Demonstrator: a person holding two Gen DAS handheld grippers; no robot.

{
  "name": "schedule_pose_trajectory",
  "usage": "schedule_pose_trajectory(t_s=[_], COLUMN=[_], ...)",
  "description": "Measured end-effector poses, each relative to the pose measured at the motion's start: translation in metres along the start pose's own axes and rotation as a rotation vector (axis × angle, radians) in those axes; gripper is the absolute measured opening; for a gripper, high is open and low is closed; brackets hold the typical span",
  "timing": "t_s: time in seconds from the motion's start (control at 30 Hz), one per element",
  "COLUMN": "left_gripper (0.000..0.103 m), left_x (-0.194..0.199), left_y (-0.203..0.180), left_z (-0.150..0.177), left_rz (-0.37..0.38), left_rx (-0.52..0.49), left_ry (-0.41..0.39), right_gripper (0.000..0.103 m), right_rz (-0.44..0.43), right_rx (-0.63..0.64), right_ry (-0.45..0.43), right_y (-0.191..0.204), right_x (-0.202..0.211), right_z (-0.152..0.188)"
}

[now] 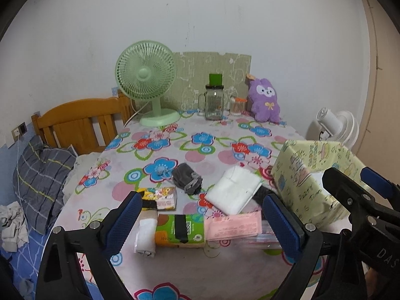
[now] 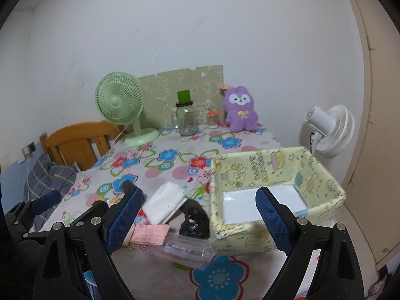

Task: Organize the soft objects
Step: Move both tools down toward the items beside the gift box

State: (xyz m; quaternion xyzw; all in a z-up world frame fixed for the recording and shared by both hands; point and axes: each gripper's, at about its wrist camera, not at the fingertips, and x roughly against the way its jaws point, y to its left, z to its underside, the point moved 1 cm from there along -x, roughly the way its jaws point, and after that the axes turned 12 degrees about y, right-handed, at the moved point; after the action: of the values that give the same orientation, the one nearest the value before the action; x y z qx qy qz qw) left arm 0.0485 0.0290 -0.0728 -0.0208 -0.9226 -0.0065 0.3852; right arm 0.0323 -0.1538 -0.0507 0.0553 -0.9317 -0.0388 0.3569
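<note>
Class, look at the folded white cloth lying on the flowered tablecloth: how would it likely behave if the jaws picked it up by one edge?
The white cloth looks thin and layered, so it would probably droop and unfold. It seems light, likely sliding easily on the tablecloth if pushed. Being flat, it should not roll.

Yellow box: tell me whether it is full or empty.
Empty. The right wrist view looks into the yellow box, and only its bare white bottom shows; the soft things lie outside it on the tablecloth.

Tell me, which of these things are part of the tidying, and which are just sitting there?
For the job: yellow box, white cloth, dark socks, green tissue pack, pink packet.

Just there: green fan, glass jar, purple plush toy, white fan.
</note>
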Motion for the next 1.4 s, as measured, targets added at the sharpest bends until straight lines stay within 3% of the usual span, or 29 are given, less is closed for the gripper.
schedule_pose_trajectory(t_s=[0.67,1.13,1.4], left_gripper=[0.095,0.087,0.087], left_x=[-0.049,-0.087,-0.097], left_y=[0.024,0.027,0.023], left_z=[0.026,0.038,0.039], left_rz=[-0.01,-0.013,-0.039], left_rx=[0.025,0.015,-0.009], left_ry=[0.144,0.239,0.233], right_gripper=[0.088,0.082,0.081], right_rz=[-0.072,-0.067,-0.05], right_rx=[0.042,0.023,-0.009], right_ry=[0.105,0.228,0.277], right_y=[0.035,0.04,0.034], right_x=[-0.047,-0.088,-0.105], right_z=[0.027,0.041,0.045])
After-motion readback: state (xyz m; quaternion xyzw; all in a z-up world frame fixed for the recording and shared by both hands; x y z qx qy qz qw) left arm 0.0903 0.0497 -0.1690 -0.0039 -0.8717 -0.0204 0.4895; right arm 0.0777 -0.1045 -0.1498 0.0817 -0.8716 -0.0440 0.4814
